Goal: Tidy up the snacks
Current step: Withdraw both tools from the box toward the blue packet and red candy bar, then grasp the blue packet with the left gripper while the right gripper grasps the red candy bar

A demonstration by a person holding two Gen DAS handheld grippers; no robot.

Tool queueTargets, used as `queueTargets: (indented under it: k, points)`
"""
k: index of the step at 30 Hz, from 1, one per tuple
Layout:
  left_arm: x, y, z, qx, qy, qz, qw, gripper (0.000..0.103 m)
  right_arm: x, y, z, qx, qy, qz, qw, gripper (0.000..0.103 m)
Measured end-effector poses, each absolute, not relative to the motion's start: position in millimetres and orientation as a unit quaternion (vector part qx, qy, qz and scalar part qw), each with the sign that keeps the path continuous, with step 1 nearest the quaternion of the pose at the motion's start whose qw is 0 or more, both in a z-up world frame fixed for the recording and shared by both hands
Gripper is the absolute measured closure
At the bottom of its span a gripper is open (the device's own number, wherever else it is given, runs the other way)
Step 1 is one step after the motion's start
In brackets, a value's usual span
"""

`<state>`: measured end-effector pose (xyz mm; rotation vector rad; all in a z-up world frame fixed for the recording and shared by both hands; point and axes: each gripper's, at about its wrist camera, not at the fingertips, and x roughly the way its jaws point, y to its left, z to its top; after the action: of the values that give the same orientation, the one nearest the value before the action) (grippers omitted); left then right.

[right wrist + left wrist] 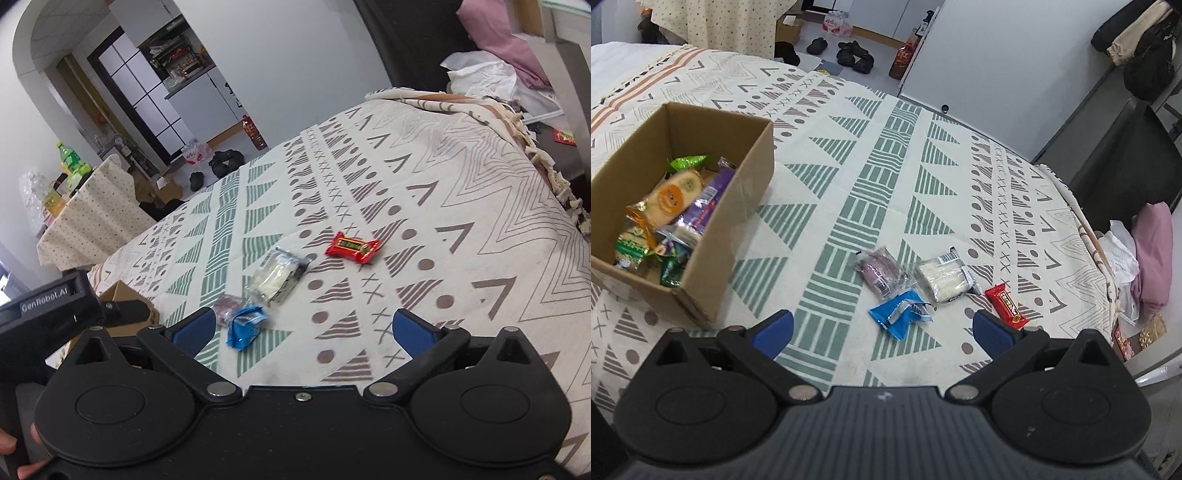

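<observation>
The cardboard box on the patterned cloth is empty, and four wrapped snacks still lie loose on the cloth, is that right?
Not quite. The cardboard box is not empty: the left wrist view shows several wrapped snacks already inside it. The rest holds: the purple snack, the white snack, the blue snack and the red snack lie loose on the patterned cloth.

Patterned cloth (894,155) covers the surface, fringe at the right edge. Beyond the far edge: black shoes (855,55) on the floor, red bottle (902,61), dotted cloth (92,218) over a side table, green bottle (70,157). Pink bundle (1152,251) past the right edge.
</observation>
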<state>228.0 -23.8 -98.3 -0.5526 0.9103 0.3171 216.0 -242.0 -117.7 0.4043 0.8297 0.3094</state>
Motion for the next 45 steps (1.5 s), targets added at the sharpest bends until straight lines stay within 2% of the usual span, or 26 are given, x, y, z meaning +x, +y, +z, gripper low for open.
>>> queueTargets:
  k: [16,27,30,32,36,38,39,41,45]
  points:
    - [262.5,-52.8,-140.5,-0.245,0.46,0.172,0.836,0.002,259.4,-271.9,-148.9,0.25,0.415,0.158,0.86,0.0]
    - [295.9,-63.2,-173.6,-0.207,0.471,0.196,0.835,0.003,293.7,-273.0,-171.2,0.243,0.426,0.16,0.857,0.001]
    - [302.2,-62.1,-183.8,-0.21,0.48,0.197,0.829,0.011,306.6,-272.8,-179.7,0.242,0.433,0.154,0.855,0.001]
    - [304.9,-63.1,-189.8,-0.207,0.487,0.196,0.825,0.021,314.1,-271.7,-183.7,0.242,0.433,0.155,0.854,0.001]
    - [307.4,-65.9,-193.8,-0.197,0.484,0.204,0.828,0.033,328.3,-264.9,-187.9,0.227,0.426,0.161,0.861,0.001]
    - [309.2,-69.6,-193.0,-0.19,0.484,0.202,0.83,0.043,334.7,-261.7,-189.0,0.225,0.419,0.168,0.864,0.001]
    - [309.6,-71.0,-192.6,-0.186,0.484,0.203,0.831,0.044,337.7,-260.2,-189.3,0.224,0.416,0.172,0.864,0.001]
    - [309.4,-72.3,-192.8,-0.181,0.485,0.208,0.83,0.054,343.3,-256.6,-189.6,0.221,0.412,0.179,0.866,0.003]
    - [307.3,-68.8,-190.9,-0.193,0.482,0.212,0.828,0.059,352.1,-250.1,-193.4,0.216,0.412,0.19,0.865,0.013]
